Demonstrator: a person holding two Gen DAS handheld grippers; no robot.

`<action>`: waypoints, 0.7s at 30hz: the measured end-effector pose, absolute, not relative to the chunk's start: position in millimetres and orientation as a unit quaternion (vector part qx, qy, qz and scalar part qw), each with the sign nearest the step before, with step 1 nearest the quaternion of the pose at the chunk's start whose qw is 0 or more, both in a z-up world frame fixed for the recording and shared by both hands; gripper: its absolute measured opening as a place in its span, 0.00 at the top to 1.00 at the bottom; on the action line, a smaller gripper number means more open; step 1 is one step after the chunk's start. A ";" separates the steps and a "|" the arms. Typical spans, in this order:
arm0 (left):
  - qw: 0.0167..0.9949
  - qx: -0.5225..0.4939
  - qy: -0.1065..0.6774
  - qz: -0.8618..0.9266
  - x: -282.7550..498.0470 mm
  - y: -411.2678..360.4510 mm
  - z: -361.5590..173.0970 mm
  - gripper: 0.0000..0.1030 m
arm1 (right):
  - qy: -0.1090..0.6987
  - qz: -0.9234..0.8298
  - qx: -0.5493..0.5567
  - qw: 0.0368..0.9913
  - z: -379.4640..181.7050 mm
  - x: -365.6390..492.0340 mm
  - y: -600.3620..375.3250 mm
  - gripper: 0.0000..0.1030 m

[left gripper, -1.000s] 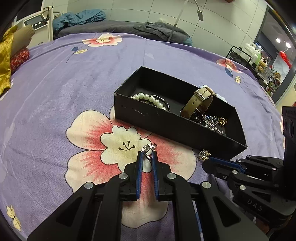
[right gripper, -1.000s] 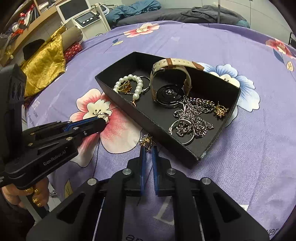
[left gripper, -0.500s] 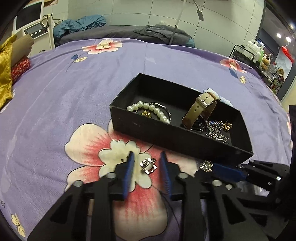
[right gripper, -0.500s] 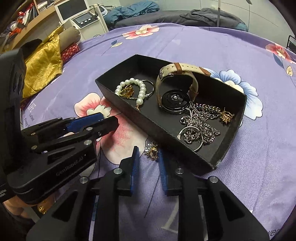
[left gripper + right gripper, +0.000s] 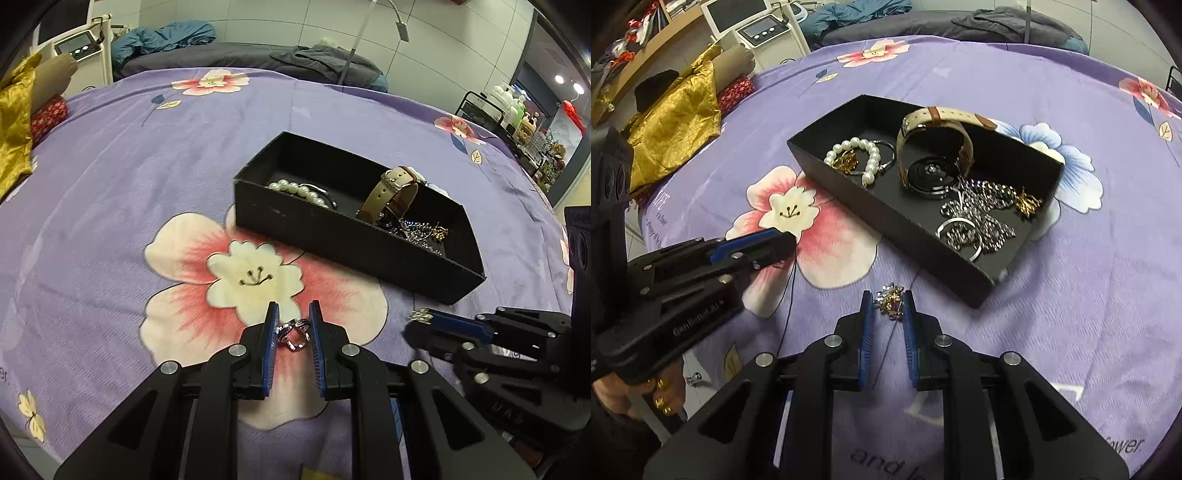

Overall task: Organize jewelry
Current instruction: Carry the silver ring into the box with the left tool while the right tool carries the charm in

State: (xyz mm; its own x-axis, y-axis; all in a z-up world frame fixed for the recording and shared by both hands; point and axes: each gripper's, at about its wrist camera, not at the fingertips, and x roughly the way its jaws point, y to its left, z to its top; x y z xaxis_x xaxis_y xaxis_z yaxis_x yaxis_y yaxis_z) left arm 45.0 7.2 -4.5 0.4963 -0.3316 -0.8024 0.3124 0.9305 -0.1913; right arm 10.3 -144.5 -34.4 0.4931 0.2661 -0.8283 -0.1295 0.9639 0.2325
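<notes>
A black open box (image 5: 332, 236) (image 5: 886, 210) sits on the purple flowered cloth. It holds a pearl bracelet (image 5: 866, 155), a tan-strap watch (image 5: 934, 147), silver chains (image 5: 979, 221) and a small gold piece (image 5: 1028, 203). My left gripper (image 5: 293, 328) is open around a silver ring (image 5: 293, 334) that lies on the cloth. My right gripper (image 5: 886, 306) is open around a small silver-gold brooch (image 5: 890, 297) on the cloth, just in front of the box's near wall.
Each gripper shows in the other's view, the right one (image 5: 480, 332) and the left one (image 5: 738, 251). A gold cloth (image 5: 676, 125) and a white device (image 5: 757, 26) stand beyond the cloth's left edge. A dark thread (image 5: 788, 295) trails over the cloth.
Both grippers were shut on their pieces a second ago and have opened. The ring and the brooch now lie on the cloth between the open fingers.
</notes>
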 end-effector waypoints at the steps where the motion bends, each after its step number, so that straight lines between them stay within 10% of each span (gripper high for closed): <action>1: 0.866 -0.011 0.466 -0.183 42.7 10.8 -4.0 0.84 | 0.492 0.116 0.070 0.860 -33.7 6.4 -147.0 0.84; 21: 0.875 0.000 0.448 -0.182 39.4 4.5 20.6 0.84 | 0.463 0.121 0.057 0.876 6.1 -18.1 -158.2 0.84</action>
State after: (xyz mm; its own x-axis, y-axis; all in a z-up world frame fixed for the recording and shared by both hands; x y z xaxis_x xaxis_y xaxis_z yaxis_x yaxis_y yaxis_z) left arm 39.4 4.5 20.6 0.5319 -0.3187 -0.7845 0.3185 0.9337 -0.1634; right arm -18.1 -158.2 6.1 0.5415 0.2646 -0.7980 -0.1589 0.9643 0.2119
